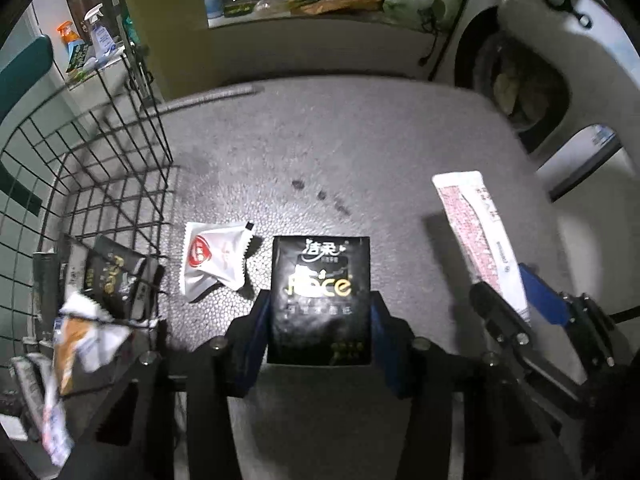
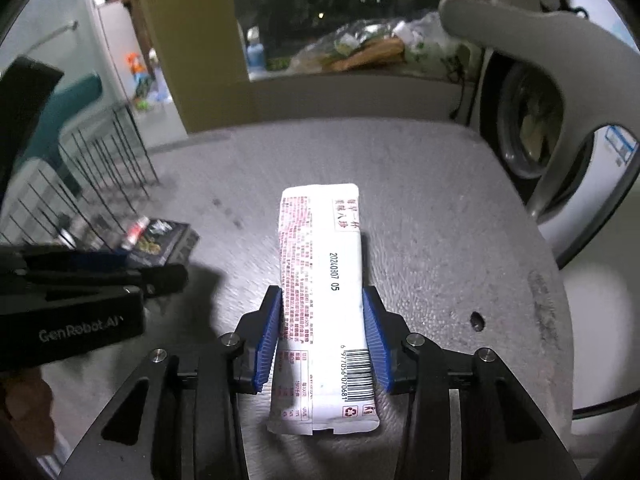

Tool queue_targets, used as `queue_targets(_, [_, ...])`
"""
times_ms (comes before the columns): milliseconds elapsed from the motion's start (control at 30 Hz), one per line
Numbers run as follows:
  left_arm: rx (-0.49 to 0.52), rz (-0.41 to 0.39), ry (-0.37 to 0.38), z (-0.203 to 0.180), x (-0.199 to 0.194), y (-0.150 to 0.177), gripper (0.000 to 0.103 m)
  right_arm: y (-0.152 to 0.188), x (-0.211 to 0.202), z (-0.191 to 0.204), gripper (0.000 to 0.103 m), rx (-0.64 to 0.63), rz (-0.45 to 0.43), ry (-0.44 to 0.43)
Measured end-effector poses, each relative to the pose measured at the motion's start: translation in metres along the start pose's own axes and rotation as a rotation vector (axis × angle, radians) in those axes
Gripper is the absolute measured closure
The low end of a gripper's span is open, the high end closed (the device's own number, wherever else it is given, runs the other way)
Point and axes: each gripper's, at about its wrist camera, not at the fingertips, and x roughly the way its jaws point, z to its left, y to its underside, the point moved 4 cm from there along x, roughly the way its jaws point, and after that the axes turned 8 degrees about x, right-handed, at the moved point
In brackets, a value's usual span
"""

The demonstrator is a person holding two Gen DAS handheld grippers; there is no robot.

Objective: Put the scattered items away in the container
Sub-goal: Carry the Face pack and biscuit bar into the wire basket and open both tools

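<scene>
Black wire-mesh basket (image 1: 100, 168) stands far left. Left gripper (image 1: 320, 312) clamps the black glossy tissue pack (image 1: 320, 300); right gripper (image 2: 322, 332) grips the long white sachet (image 2: 322, 280). Lift clear, release over the rim.

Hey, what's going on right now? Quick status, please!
Left gripper shut on black tissue pack. Right gripper shut on long white sachet. Wire basket on the left, partly filled. White packet left on table.

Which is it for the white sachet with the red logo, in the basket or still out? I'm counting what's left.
Out. The white sachet lies on the grey tabletop, beside the wire basket.
</scene>
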Motion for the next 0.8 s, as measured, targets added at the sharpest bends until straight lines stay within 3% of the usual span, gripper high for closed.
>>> queue_targets(167, [-0.046,-0.110,0.017,0.023,-0.082,-0.004,0.051,-0.027,-0.055,0.041,0.062,-0.015,-0.091,-0.077])
queue_targets(367, [-0.144,-0.168,-0.077,0.111,-0.154,0.008,0.051,-0.039,-0.096,0.133,0.062,-0.110,-0.107,-0.231])
queue_targets(533, [-0.226,-0.127,-0.202,0.174,-0.155,0.041,0.051,-0.017,-0.083,0.206,0.062,-0.196,-0.023,-0.314])
queue_targets(800, [-0.283,-0.066,-0.166,0.205,-0.123,0.069,0.051,0.007,-0.048,0.237,0.062,-0.231,0.061,-0.306])
